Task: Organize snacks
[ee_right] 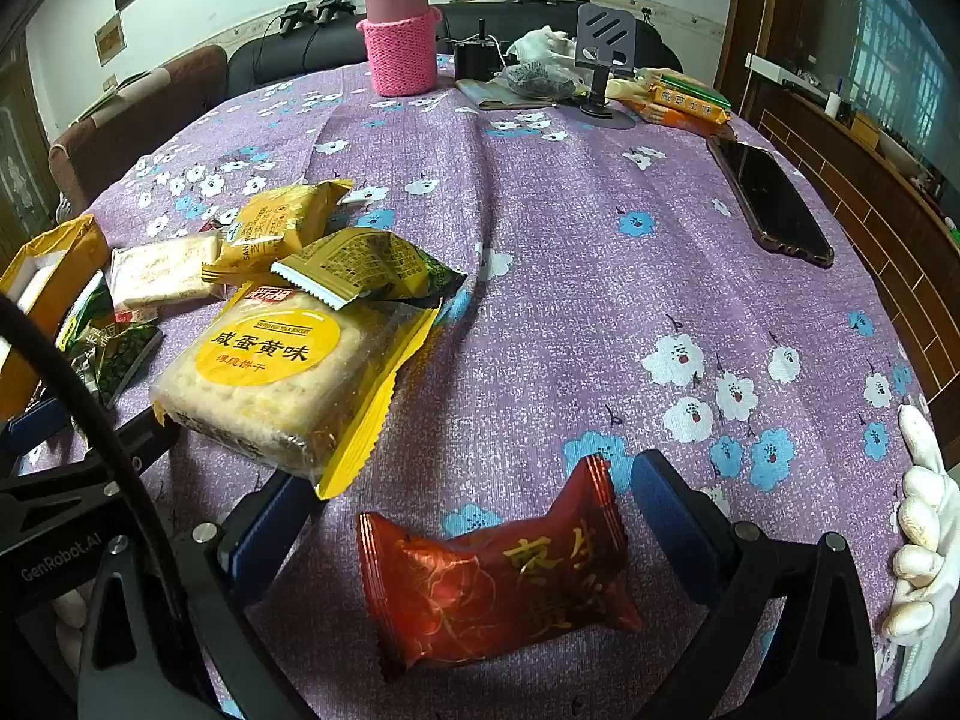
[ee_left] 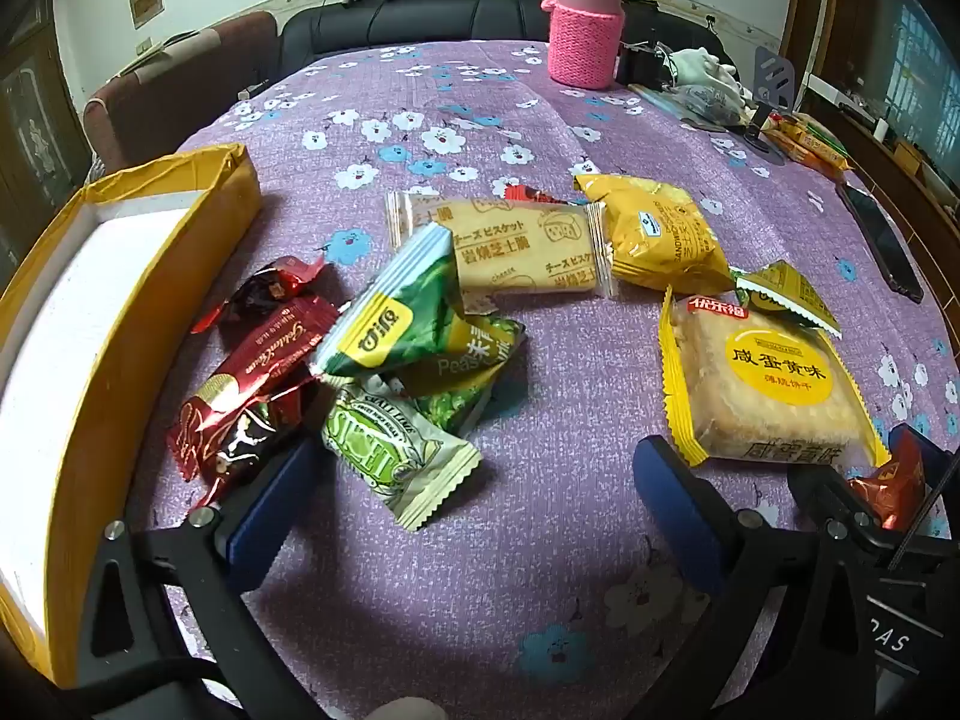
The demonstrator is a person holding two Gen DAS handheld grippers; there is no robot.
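While my right gripper (ee_right: 474,540) stands with its jaws wide apart around the red candy packet (ee_right: 498,576), which lies between its fingers unclamped, my left gripper (ee_left: 480,510) gapes just as wide over bare cloth. Ahead of the left lie the green pea packets (ee_left: 414,324) and the egg-yolk biscuit pack (ee_left: 768,378). Off to its left, the yellow box (ee_left: 78,324) shows only white lining, so I judge the sorting barely begun.

left wrist: low over tablecloth (ee_left: 540,120) | right wrist: same | shared: biscuit pack (ee_left: 774,384)
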